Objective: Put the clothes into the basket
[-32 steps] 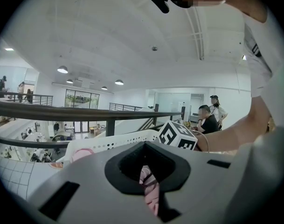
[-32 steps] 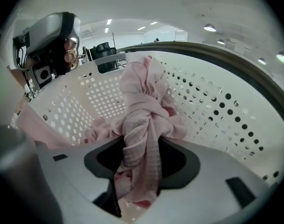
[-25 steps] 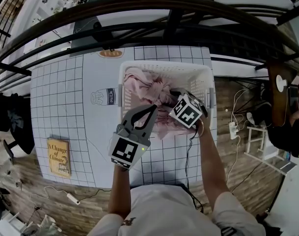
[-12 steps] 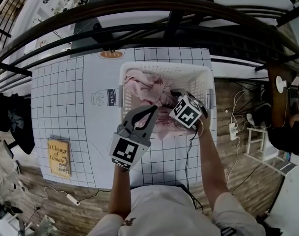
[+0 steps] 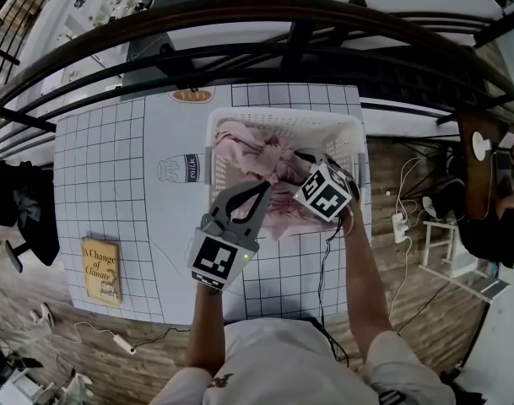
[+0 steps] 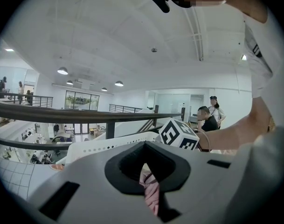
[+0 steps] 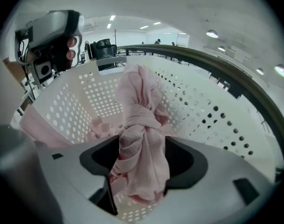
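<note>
On the worktop [image 5: 113, 167], with its grid-printed cover, we see the white perforated basket [image 5: 282, 115] standing toward the right side, and the pink cloth [image 5: 255, 152] lies inside it. We read the cloth as a twisted, knotted rope. Its long axis runs from the near right part of the basket toward the far left corner, and in the right gripper view it points straight away from the jaws to the far wall. One loose end spills over the near rim. Our right gripper [image 7: 139, 176] tilts steeply down into the basket. Its jaws have just been opening and stand apart, with the knotted bundle between them and a dark gap on the bundle's left side. Our left gripper [image 5: 263, 186] sits almost level over the near left rim, jaws pinched together on a thin fold of the same cloth. A book [image 5: 100, 270] lies well apart, at the worktop's near left.
</note>
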`<state>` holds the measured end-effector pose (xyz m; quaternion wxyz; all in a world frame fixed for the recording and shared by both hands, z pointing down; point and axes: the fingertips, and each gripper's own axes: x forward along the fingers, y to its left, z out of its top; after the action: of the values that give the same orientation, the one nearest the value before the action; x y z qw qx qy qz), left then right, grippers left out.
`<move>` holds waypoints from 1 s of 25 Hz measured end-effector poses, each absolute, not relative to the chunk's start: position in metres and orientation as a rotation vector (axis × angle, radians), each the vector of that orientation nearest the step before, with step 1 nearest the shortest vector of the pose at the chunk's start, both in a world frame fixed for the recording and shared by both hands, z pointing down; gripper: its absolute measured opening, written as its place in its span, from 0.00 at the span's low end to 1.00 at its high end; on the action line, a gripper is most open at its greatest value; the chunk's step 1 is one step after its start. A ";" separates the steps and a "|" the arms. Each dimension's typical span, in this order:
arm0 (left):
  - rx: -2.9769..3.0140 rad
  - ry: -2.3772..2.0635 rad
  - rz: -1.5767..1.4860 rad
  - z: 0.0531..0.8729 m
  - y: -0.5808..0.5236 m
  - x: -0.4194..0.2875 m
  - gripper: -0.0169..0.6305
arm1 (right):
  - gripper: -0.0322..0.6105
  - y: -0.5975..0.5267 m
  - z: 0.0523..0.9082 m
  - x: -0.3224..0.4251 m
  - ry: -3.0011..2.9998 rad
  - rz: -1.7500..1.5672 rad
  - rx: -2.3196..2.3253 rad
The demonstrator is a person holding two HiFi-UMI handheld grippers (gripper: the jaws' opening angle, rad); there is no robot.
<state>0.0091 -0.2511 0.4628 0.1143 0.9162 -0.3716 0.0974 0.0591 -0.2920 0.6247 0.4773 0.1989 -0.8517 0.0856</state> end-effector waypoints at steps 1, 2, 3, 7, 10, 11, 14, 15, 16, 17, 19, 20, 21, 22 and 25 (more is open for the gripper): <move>2.687 -1.091 0.284 0.462 -0.251 0.009 0.03 | 0.53 -0.295 0.618 0.060 -2.094 0.190 0.508; 2.688 -1.093 0.283 0.461 -0.251 0.009 0.03 | 0.53 -0.298 0.610 0.060 -2.111 0.169 0.530; 2.690 -1.095 0.281 0.460 -0.250 0.009 0.03 | 0.53 -0.300 0.601 0.061 -2.132 0.147 0.555; 2.698 -1.105 0.267 0.452 -0.247 0.006 0.03 | 0.45 -0.305 0.562 0.059 -2.231 0.052 0.676; 2.708 -1.118 0.253 0.444 -0.244 0.004 0.03 | 0.31 -0.302 0.532 0.057 -2.328 0.012 0.773; 2.710 -1.123 0.246 0.441 -0.243 0.002 0.03 | 0.25 -0.301 0.519 0.057 -2.373 0.001 0.814; 2.714 -1.138 0.217 0.431 -0.240 -0.002 0.03 | 0.11 -0.290 0.476 0.057 -2.527 -0.013 0.945; 2.718 -1.142 0.207 0.428 -0.239 -0.003 0.03 | 0.09 -0.286 0.462 0.059 -2.573 -0.006 0.979; 2.723 -1.146 0.197 0.424 -0.237 -0.004 0.03 | 0.08 -0.281 0.450 0.061 -2.612 0.002 1.009; 2.730 -1.150 0.186 0.421 -0.236 -0.004 0.03 | 0.08 -0.276 0.440 0.064 -2.646 0.007 1.034; 2.743 -1.154 0.164 0.413 -0.232 -0.005 0.03 | 0.07 -0.265 0.420 0.067 -2.699 0.003 1.067; 2.749 -1.154 0.152 0.409 -0.230 -0.005 0.03 | 0.07 -0.259 0.411 0.068 -2.719 -0.002 1.076; 2.755 -1.152 0.142 0.405 -0.227 -0.005 0.03 | 0.07 -0.254 0.404 0.069 -2.735 -0.006 1.085; 2.760 -1.149 0.131 0.401 -0.224 -0.006 0.03 | 0.07 -0.249 0.398 0.070 -2.748 -0.007 1.094; 2.774 -1.142 0.096 0.390 -0.216 -0.007 0.03 | 0.07 -0.236 0.386 0.073 -2.777 -0.002 1.120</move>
<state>-0.0068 -0.2158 0.3903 0.0701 0.9219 -0.3796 0.0319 0.0728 -0.2356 0.3858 0.0738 0.3731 -0.9248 -0.0006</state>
